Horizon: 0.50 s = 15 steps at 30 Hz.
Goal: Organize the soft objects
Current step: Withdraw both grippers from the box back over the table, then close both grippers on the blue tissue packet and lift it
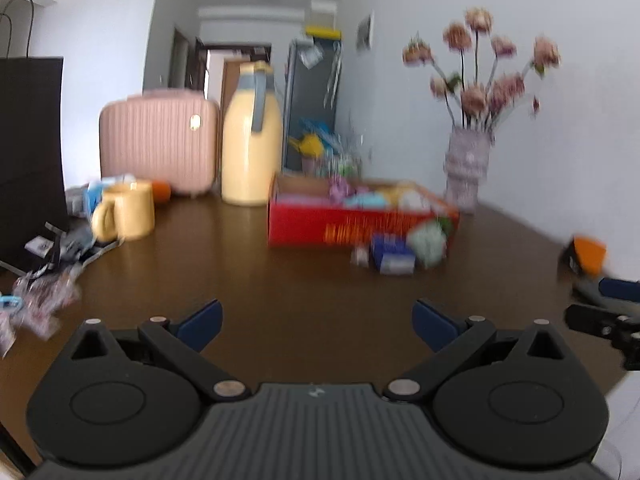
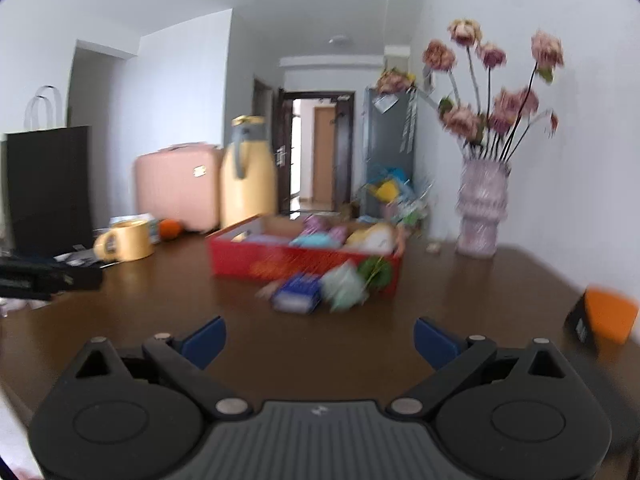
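Dark brown tabletop fills most of both views, pushed up against a white wall, with a hallway and open doorway way at the back. Everything is a bit motion-blurred, so small details are mush.

Both grippers are spread wide and holding nothing. The left hand-held gripper hovers over bare wood near the front edge, blue pads apart. Same deal for the right hand-held gripper, blue pads apart over empty wood. In the left wrist view the right one pokes in at the far right edge, and the left one shows as a dark shape at the left edge of the right wrist view.

Soft stuff sits in the red cardboard box in the middle of the tabletop: pastel plush-looking things in pink, light blue and yellow-white piled inside, too blurry to name. Just in front of the box, touching or nearly touching its front wall, is a pale green soft toy with something leafy green beside it, and a blue packet lies right next to that on its left.

Further back on the left are a yellow mug, a tall yellow thermos jug and a pink mini suitcase. A black paper bag stands at the far left. On the right by the wall, a lilac vase of dried pink flowers. An orange and black box is near the right edge.
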Tool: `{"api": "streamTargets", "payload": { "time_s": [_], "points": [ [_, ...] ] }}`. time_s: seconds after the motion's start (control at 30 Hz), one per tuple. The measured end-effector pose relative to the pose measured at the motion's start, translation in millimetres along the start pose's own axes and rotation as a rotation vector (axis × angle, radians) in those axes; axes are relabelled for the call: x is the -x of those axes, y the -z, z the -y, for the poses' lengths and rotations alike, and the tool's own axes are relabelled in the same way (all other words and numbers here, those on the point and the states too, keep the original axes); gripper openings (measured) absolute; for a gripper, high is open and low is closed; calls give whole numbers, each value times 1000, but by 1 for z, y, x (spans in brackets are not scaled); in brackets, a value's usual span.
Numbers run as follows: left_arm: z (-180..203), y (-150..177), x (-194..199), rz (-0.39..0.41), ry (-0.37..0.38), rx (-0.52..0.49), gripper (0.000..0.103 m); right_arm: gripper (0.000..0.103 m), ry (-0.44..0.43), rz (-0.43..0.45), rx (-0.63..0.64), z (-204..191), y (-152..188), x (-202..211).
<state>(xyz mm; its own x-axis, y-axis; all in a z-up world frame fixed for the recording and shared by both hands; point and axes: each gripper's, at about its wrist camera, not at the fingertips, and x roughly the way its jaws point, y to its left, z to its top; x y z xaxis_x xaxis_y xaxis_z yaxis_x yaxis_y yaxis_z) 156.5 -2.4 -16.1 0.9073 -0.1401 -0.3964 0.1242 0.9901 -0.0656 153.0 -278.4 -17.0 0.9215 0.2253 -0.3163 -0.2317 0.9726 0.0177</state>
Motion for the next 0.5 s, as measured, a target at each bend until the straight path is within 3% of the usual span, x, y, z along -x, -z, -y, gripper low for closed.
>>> {"api": "streamTargets", "payload": {
  "time_s": [0.13,0.27,0.5],
  "points": [
    [3,3,-1,-7,13,-14,103,101,-50,-43,-25,-8,14,12],
    [5,-3,-12,-13,25,3,103,101,-30,-21,-39,-11,11,9],
    [-2,-8,-51,-41,-17,44,103,98,-41,-66,-144,2,5,-27]
  ]
}}
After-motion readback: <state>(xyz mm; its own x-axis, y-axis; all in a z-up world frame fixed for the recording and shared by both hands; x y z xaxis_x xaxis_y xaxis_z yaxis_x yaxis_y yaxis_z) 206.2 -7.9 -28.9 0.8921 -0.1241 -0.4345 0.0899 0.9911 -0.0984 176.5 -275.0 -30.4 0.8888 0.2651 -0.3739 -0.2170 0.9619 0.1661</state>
